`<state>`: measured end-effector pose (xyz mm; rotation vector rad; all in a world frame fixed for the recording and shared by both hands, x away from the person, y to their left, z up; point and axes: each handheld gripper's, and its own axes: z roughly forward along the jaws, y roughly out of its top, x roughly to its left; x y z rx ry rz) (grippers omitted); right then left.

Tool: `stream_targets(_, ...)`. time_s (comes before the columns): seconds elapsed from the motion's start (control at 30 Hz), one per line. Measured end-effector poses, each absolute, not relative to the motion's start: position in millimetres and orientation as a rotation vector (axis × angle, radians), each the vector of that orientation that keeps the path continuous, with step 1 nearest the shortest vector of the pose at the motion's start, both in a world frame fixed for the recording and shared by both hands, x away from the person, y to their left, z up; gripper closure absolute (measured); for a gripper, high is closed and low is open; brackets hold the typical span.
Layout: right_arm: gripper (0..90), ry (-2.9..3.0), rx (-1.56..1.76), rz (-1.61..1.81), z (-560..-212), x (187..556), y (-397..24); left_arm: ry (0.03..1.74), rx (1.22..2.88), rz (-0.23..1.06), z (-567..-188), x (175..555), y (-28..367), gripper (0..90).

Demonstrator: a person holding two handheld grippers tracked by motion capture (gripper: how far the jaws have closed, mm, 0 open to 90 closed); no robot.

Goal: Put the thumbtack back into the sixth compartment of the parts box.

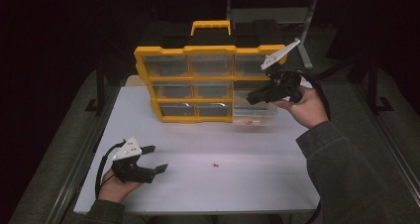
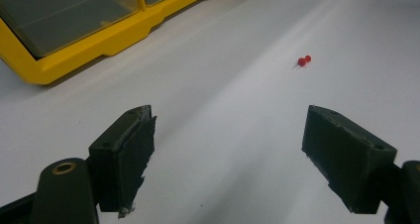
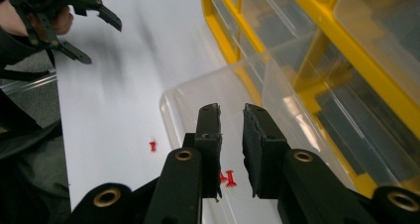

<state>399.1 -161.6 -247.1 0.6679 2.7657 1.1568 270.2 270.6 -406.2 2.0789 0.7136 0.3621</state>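
Note:
A yellow organiser (image 1: 198,78) with clear drawers stands at the back of the white table (image 1: 198,184). One clear drawer (image 1: 257,116) is pulled out at its bottom right and holds red pushpins (image 3: 229,178). My right gripper (image 1: 250,99) hovers over that drawer (image 3: 198,85); its jaws (image 3: 232,110) stand a narrow gap apart with nothing between them. A single red pushpin (image 1: 216,165) lies on the table, also seen as the pushpin (image 2: 303,61) ahead of my left gripper (image 2: 230,117). The left gripper (image 1: 157,158) rests low at the front left, wide open and empty.
The organiser's yellow frame (image 2: 74,60) lies to the far left of the left gripper. The loose pushpin (image 3: 153,145) is just outside the drawer's rim. The table's front edge runs close to the person's forearms. Dark floor surrounds the table.

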Motion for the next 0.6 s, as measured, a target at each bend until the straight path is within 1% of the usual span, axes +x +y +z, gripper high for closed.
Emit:
stream_targets(0.33,73.8,2.759,0.604,1.211,-235.2,386.8,-150.9,0.719,2.069,0.360,-406.1,270.0,270.0,20.1)
stream_targets(0.6,71.5,2.753,0.576,1.238,-232.3,380.2,-146.3,0.719,2.068,0.359,-406.2,270.1,270.0,20.1)
